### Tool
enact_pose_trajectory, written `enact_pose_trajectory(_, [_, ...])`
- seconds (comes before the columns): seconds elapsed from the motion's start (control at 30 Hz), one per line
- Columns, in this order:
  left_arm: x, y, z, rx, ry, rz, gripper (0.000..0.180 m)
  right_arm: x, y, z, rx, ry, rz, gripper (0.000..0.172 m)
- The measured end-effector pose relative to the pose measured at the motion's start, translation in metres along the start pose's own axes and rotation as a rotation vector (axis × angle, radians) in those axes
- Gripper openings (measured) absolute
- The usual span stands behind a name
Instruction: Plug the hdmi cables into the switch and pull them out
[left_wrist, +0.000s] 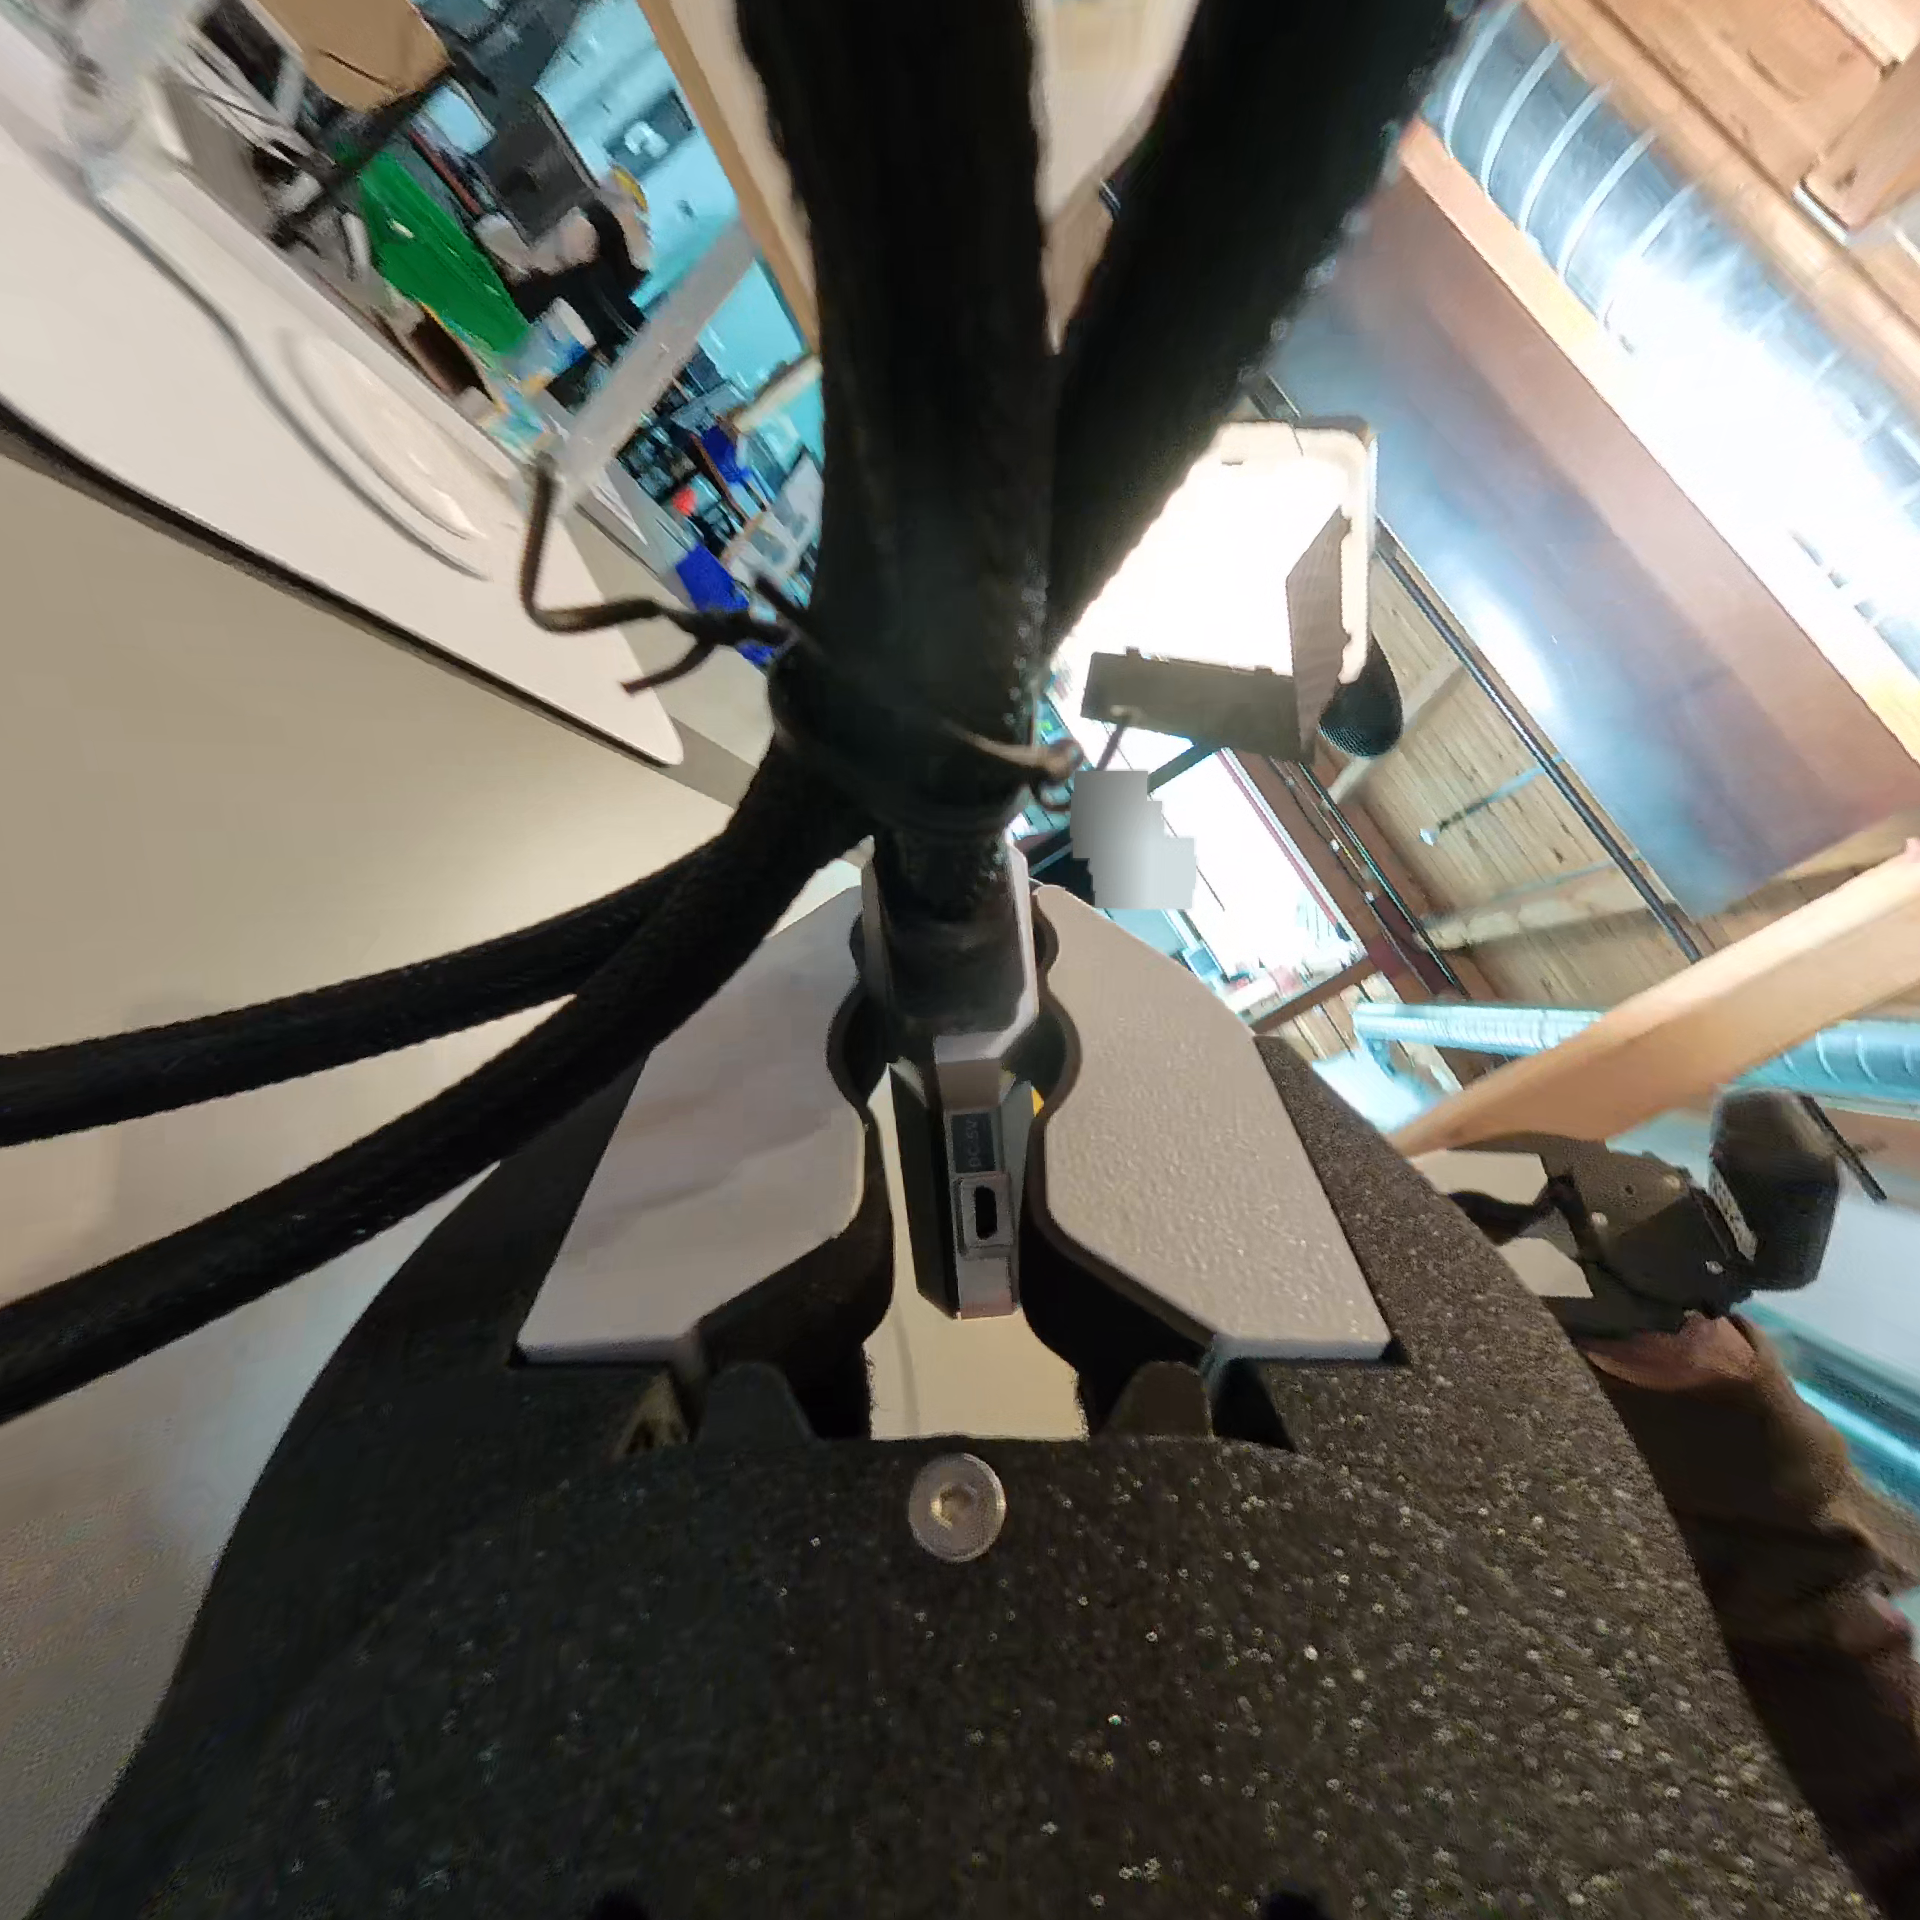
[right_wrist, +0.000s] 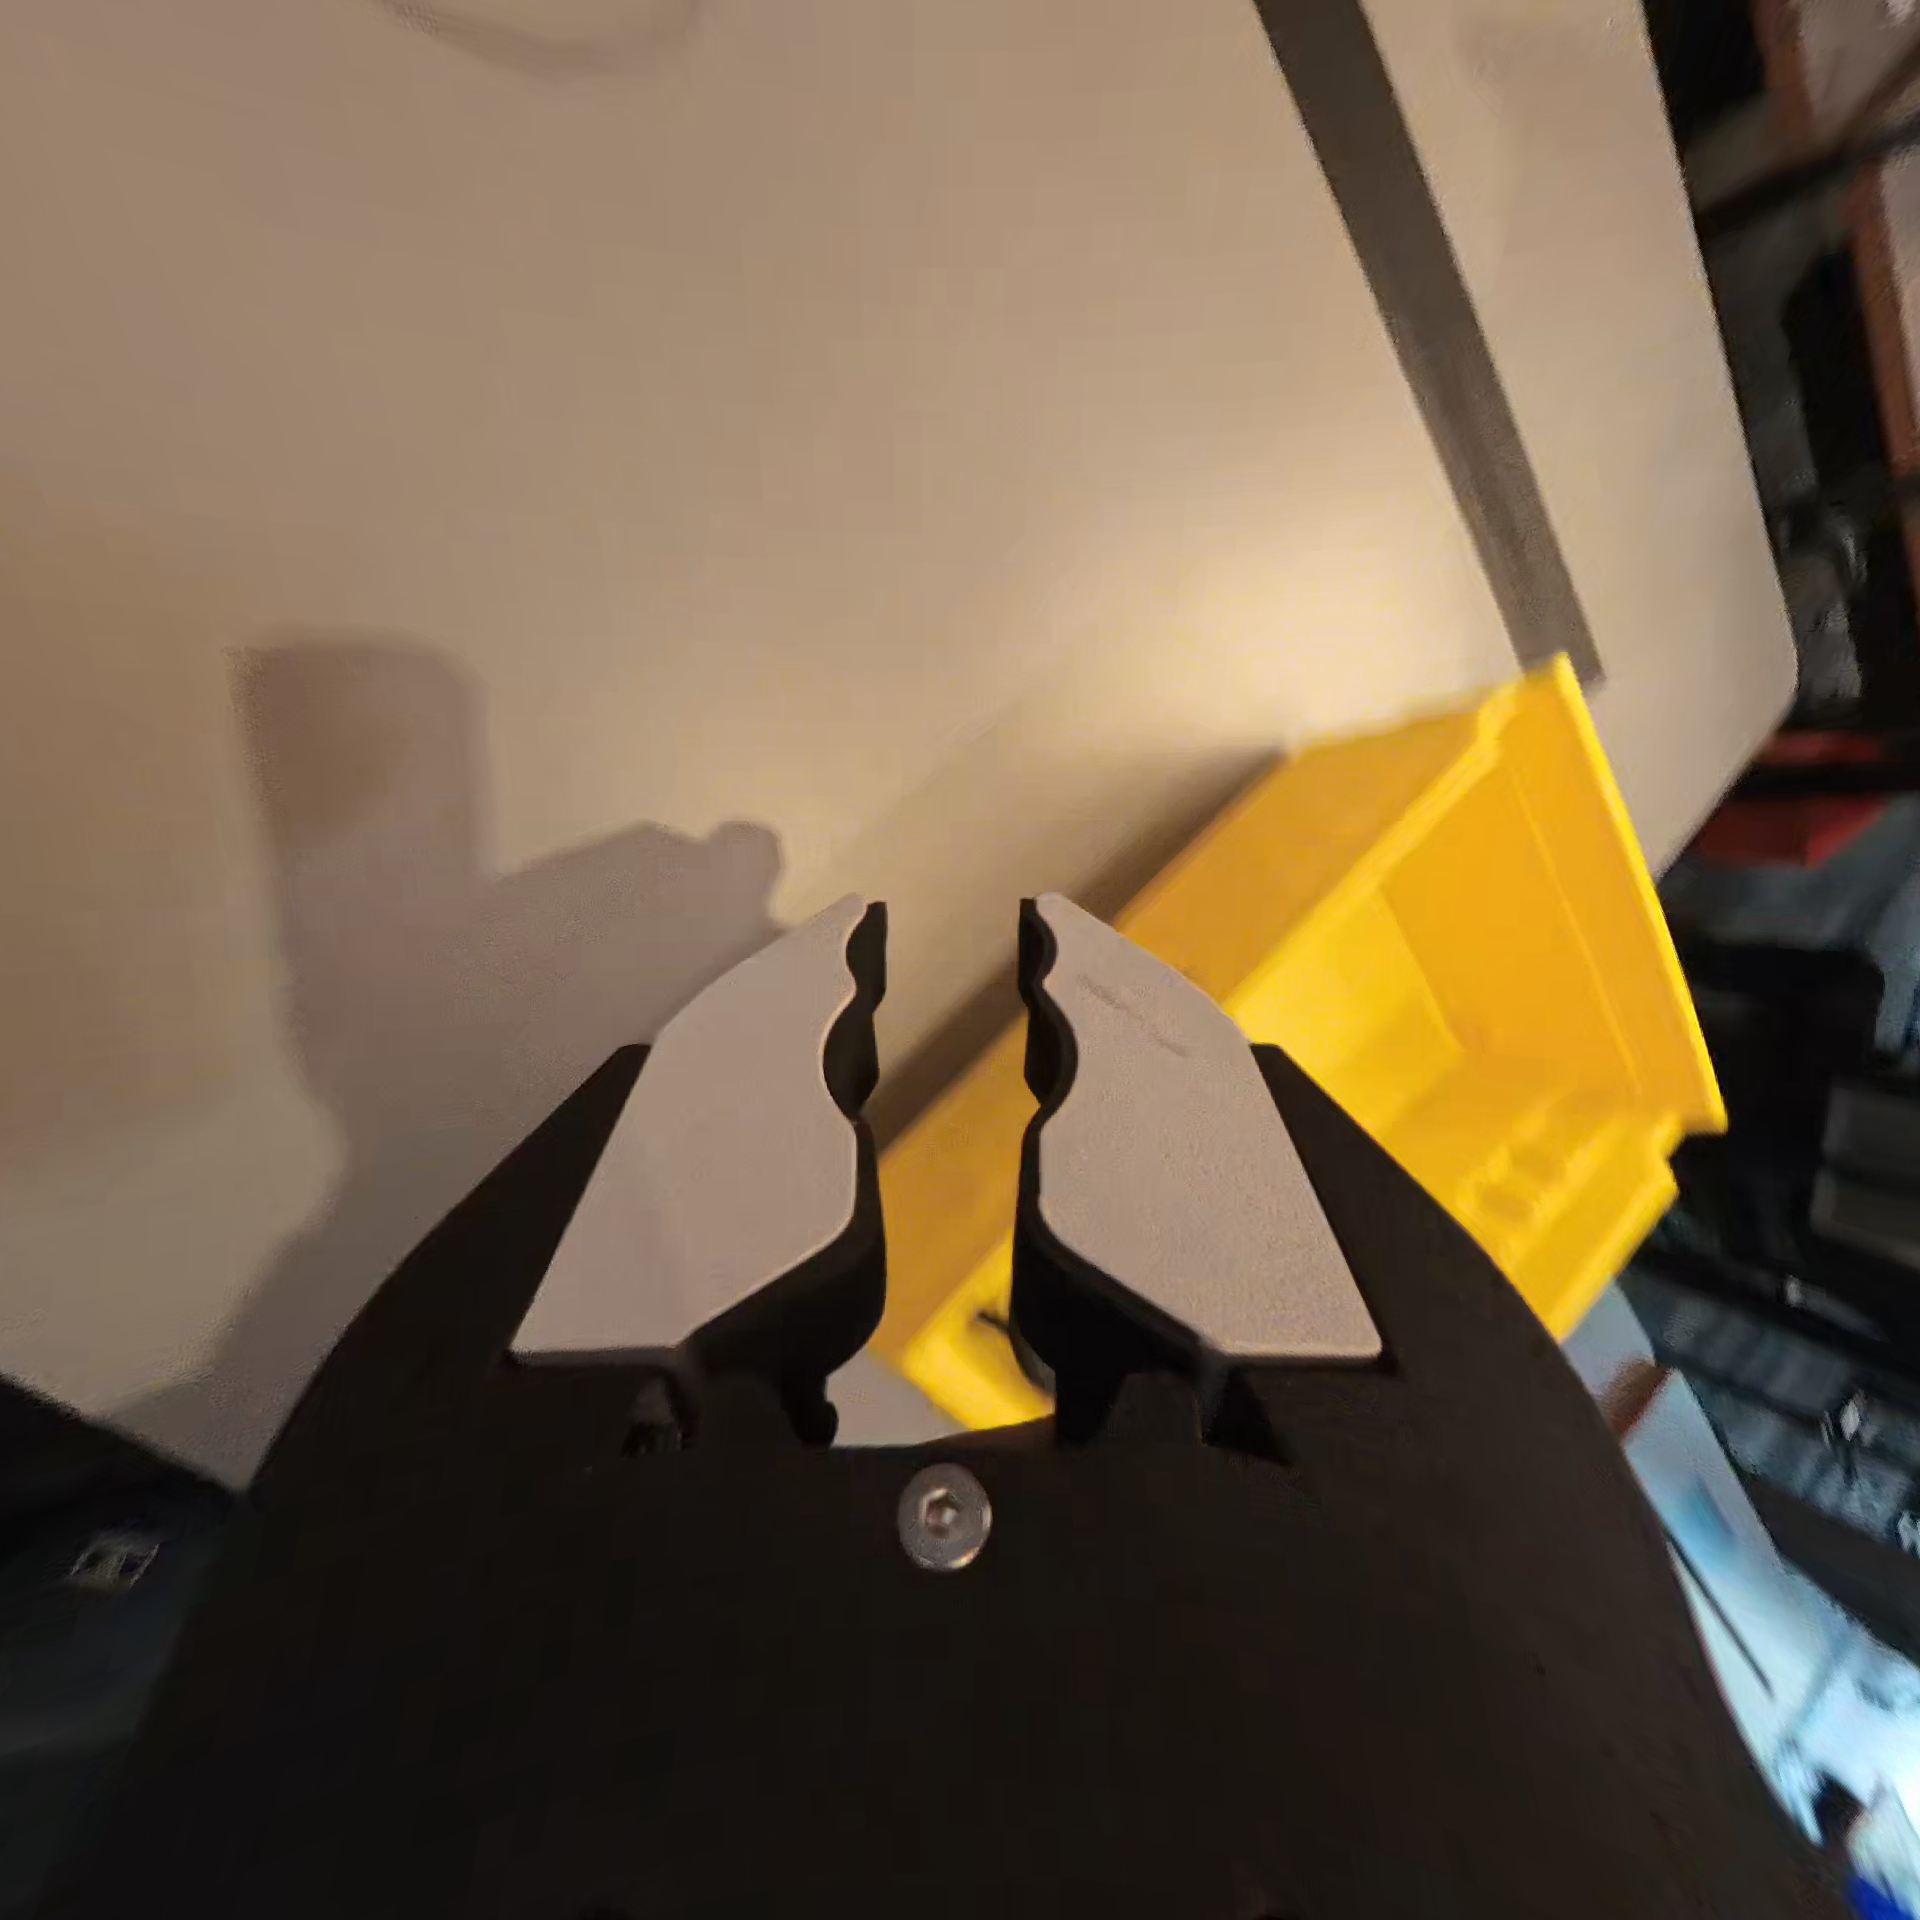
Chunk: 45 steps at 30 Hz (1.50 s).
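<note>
In the left wrist view my left gripper (left_wrist: 951, 920) is shut on a small grey device (left_wrist: 966, 1195) with a port in its side. Both pads press on its sides. Black braided straps (left_wrist: 914, 416) run from the device's top, up out of frame and off to the left. My left gripper points up, away from the pale table (left_wrist: 260, 831). My right gripper (right_wrist: 953, 914) is open and empty, with a clear gap between its fingers (right_wrist: 748, 1091). It hangs over the beige table (right_wrist: 727, 416), just left of a yellow plastic bin (right_wrist: 1455, 987). The right gripper also shows far right in the left wrist view (left_wrist: 1683, 1226), held by a hand in a brown sleeve (left_wrist: 1766, 1507).
A boxy lamp (left_wrist: 1278, 592) hangs overhead beside wooden beams (left_wrist: 1662, 987) and a silver duct (left_wrist: 1662, 229). A person (left_wrist: 592, 260) stands far off by cluttered shelves. Dark shelving (right_wrist: 1829, 935) lies past the table's right edge. Across from one pair of fingers to the other is roughly 35 cm.
</note>
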<state>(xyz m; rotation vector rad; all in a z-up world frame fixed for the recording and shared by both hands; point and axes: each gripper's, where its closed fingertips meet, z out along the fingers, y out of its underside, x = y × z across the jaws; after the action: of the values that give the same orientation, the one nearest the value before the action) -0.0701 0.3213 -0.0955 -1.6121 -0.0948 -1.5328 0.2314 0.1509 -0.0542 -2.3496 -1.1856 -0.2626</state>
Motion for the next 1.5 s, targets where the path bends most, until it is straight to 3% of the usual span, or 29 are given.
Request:
enact_pose_trajectory(0.13, [0.011, 0.011, 0.004, -0.125, 0.068, 0.065, 0.023, -0.055, -0.106, 0.038, 0.312, -0.094, -0.030, 0.027])
enact_pose_trajectory(0.23, [0.015, 0.020, 0.000, -0.233, 0.093, 0.139, 0.023, -0.056, -0.167, 0.062, 0.485, -0.122, 0.063, 0.031])
enact_pose_trajectory(0.37, [0.016, 0.033, -0.006, -0.354, 0.093, 0.238, 0.024, -0.037, -0.224, 0.075, 0.688, -0.137, 0.225, 0.031])
enact_pose_trajectory(0.47, [0.019, 0.046, -0.007, -0.441, 0.106, 0.336, 0.024, -0.044, -0.248, 0.094, 0.745, -0.194, 0.253, 0.031])
enact_pose_trajectory(0.57, [0.023, 0.058, -0.007, -0.491, 0.124, 0.386, 0.023, -0.070, -0.253, 0.118, 0.726, -0.332, 0.217, 0.035])
enact_pose_trajectory(0.73, [0.028, 0.063, -0.010, -0.537, 0.190, 0.338, 0.023, -0.092, -0.236, 0.124, 0.723, -0.504, 0.165, 0.039])
enact_pose_trajectory(0.87, [0.034, 0.079, -0.011, -0.618, 0.242, 0.348, 0.024, -0.106, -0.229, 0.128, 0.701, -0.587, 0.131, 0.019])
enact_pose_trajectory(1.03, [0.033, 0.079, -0.009, -0.613, 0.227, 0.350, 0.025, -0.111, -0.228, 0.134, 0.689, -0.647, 0.160, 0.016])
enact_pose_trajectory(1.17, [0.024, 0.078, -0.004, -0.587, 0.142, 0.400, 0.030, -0.117, -0.230, 0.138, 0.668, -0.621, 0.128, 0.016])
enact_pose_trajectory(1.43, [0.028, 0.066, 0.000, -0.495, 0.155, 0.289, 0.022, -0.105, -0.239, 0.141, 0.701, -0.416, 0.075, 0.018])
enact_pose_trajectory(1.5, [0.031, 0.064, -0.002, -0.488, 0.182, 0.278, 0.021, -0.106, -0.241, 0.137, 0.720, -0.452, 0.098, 0.017])
